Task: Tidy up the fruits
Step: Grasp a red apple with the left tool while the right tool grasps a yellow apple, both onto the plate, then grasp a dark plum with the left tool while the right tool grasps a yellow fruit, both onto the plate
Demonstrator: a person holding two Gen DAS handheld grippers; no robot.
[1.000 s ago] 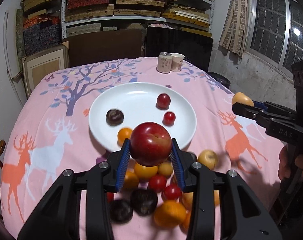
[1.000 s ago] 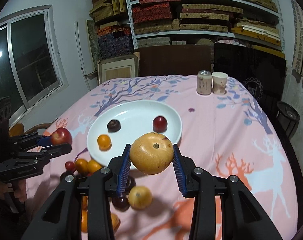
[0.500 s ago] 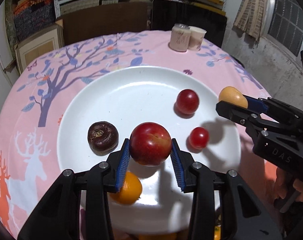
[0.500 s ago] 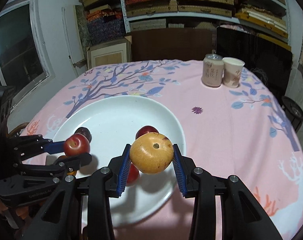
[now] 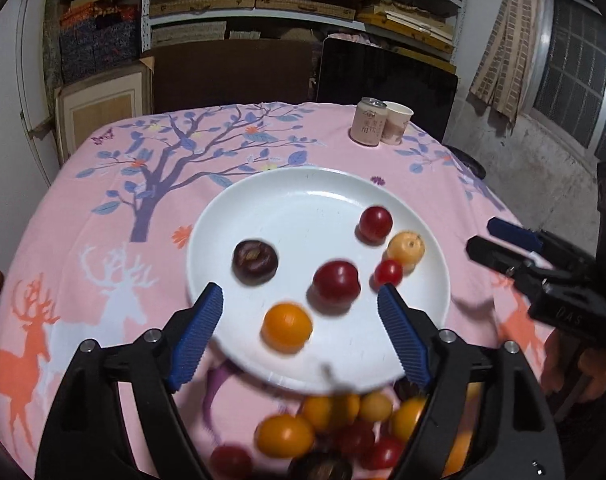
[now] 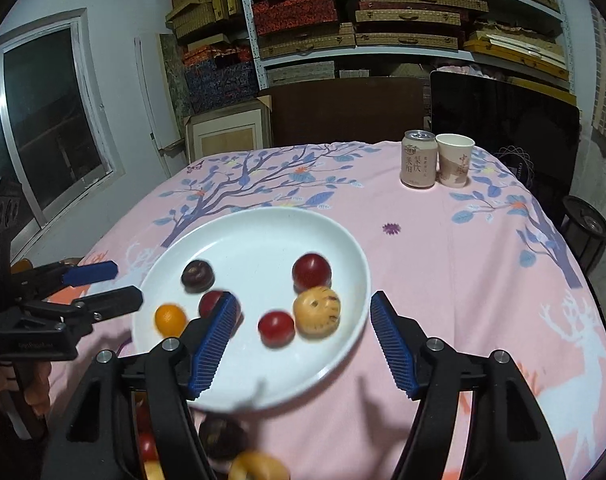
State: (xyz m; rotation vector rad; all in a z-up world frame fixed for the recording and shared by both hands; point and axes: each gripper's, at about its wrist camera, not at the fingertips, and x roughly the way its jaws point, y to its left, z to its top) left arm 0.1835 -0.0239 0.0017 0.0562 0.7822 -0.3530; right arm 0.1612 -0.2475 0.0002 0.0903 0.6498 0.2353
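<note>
Six fruits lie on the round white plate point(image 5: 239, 216), and I judge the sorting well short of half done, because a heap of loose fruits point(image 5: 343, 432) waits on the pink counter point(image 5: 103, 208) at the plate's near rim: oranges, small red ones and a few dark ones, blurred under my left claw.

Working left to right across the plate in my left view: a dark purple plum point(image 5: 255, 261) sits left of centre; an orange round fruit point(image 5: 287, 327) lies nearest me; a large red plum point(image 5: 336, 283) rests close to the middle; a small red cherry tomato point(image 5: 388, 272) is just right of it, touching or nearly touching a yellow speckled fruit point(image 5: 406, 249); a second red plum point(image 5: 376, 224) lies beyond them, near the far right rim.

My left claw point(image 5: 301, 334) is released, jaws spread wide with nothing between them; the orange fruit and the large red plum lie just ahead of the gap, on the plate. My right claw point(image 6: 303, 344) is likewise spread and empty, over the near right part of the plate, with the cherry tomato and the yellow speckled fruit just ahead of its fingers.

Far across the counter stand a pale drink can point(image 5: 368, 127) and a paper cup point(image 5: 396, 122), side by side, well apart from the plate.
</note>
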